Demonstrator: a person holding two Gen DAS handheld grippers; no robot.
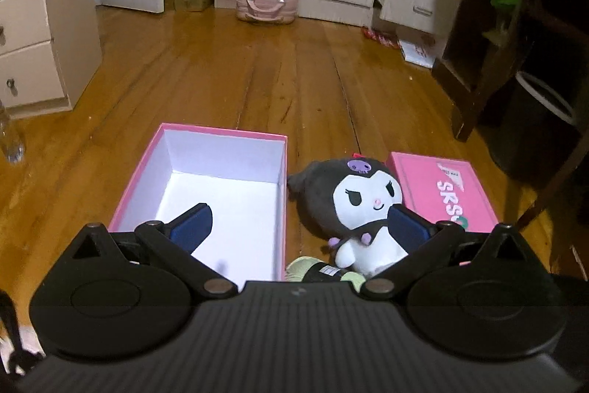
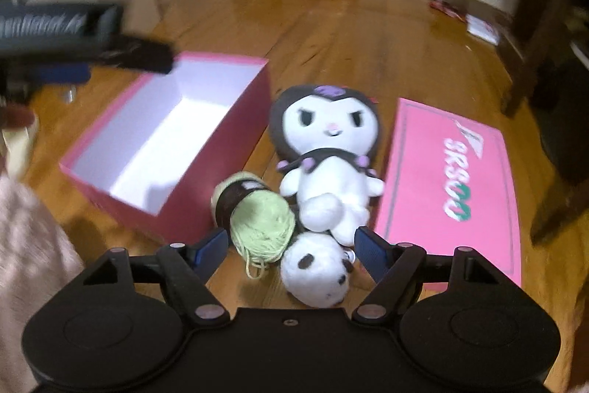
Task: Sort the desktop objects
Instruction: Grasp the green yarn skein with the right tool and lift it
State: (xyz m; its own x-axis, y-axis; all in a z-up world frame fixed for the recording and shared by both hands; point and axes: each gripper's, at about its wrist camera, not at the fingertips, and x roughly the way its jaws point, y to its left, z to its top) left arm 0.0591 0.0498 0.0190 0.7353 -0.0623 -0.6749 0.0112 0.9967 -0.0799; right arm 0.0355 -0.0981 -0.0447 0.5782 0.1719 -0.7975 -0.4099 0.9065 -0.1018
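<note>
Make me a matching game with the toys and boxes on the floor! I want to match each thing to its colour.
Things:
1. yarn
2. lid
3. box inside
4. doll's hood

Colours:
A. white
B. black
C. light green
D. pink

Pairs: 1-C, 2-D, 3-A, 4-B

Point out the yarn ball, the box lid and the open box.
yarn ball (image 2: 263, 227), right wrist view, on its green strands.
box lid (image 2: 434, 179), right wrist view, on its pink top face.
open box (image 1: 211, 131), left wrist view, on its far rim.
</note>
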